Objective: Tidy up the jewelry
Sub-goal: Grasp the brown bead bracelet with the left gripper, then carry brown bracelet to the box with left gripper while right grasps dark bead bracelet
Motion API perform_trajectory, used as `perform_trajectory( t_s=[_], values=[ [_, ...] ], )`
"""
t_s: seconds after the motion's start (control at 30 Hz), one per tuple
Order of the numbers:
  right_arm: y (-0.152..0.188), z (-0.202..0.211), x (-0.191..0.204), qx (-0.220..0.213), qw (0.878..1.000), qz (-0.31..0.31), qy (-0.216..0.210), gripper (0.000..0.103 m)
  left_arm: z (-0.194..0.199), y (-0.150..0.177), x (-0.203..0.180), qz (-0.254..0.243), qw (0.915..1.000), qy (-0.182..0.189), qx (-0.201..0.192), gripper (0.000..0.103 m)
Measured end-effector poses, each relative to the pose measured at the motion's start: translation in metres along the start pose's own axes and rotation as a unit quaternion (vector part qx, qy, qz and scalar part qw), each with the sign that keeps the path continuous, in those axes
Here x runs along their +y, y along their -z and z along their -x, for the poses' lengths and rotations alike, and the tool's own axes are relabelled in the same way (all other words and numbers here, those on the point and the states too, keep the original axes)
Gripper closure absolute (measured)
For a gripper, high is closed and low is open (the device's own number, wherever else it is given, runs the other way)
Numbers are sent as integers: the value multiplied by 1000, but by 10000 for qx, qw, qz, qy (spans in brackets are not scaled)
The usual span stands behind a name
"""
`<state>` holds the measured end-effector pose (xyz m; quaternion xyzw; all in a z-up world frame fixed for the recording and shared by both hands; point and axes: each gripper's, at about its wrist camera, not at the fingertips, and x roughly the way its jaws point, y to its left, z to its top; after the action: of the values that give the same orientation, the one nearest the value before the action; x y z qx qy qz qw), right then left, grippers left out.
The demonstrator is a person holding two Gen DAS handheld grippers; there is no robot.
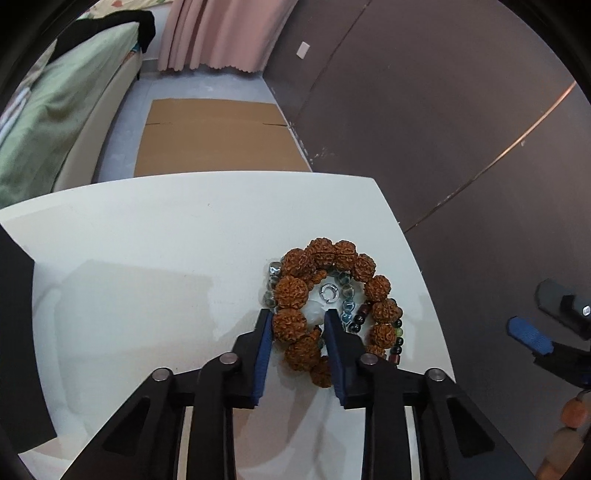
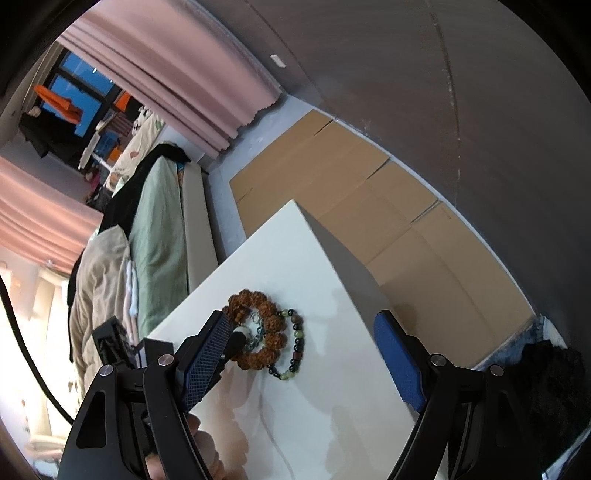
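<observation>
A bracelet of big brown knobbly beads lies near the right edge of the white table. Under it lie a glass-bead bracelet and a dark and green bead bracelet. A small silver ring rests inside the brown loop. My left gripper points down at the table with its blue pads against the near side of the brown bracelet. My right gripper hovers over the table, open wide and holding nothing.
Flattened cardboard covers the floor beyond the table, beside a dark wall. A bed with green bedding stands at the left and pink curtains hang at the back. A hand holds the right gripper.
</observation>
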<state>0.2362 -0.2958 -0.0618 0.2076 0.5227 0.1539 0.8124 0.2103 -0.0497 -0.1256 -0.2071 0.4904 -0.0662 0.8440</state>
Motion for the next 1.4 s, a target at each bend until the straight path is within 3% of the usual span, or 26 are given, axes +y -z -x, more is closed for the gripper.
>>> perform_trajectory(
  t_s=[0.03, 0.43, 0.67, 1.2, 1.3, 1.37, 1.4],
  values=[
    [0, -2, 1, 28, 10000, 21, 14, 23, 3, 0, 1, 3, 10000, 22, -17, 84],
    [13, -32, 14, 388, 9986, 281, 235, 55, 64, 0, -11, -142, 9947, 860, -537, 84],
    [19, -56, 23, 622, 9953, 546, 506, 74, 96, -1, -4, -102, 9913, 1032, -807, 84],
    [16, -91, 49, 420, 9798, 1259, 1495, 76, 143, -4, 53, 432, 9874, 828, -1274, 84],
    [20, -97, 55, 369, 9733, 1495, 1699, 79, 152, -5, 62, 513, 9860, 824, -1353, 84],
    [21, -98, 59, 422, 9725, 1590, 1651, 91, 158, -5, 67, 559, 9849, 828, -1412, 84],
    [22, -98, 60, 439, 9710, 1639, 1682, 91, 162, -4, 70, 586, 9842, 821, -1456, 84]
  ],
)
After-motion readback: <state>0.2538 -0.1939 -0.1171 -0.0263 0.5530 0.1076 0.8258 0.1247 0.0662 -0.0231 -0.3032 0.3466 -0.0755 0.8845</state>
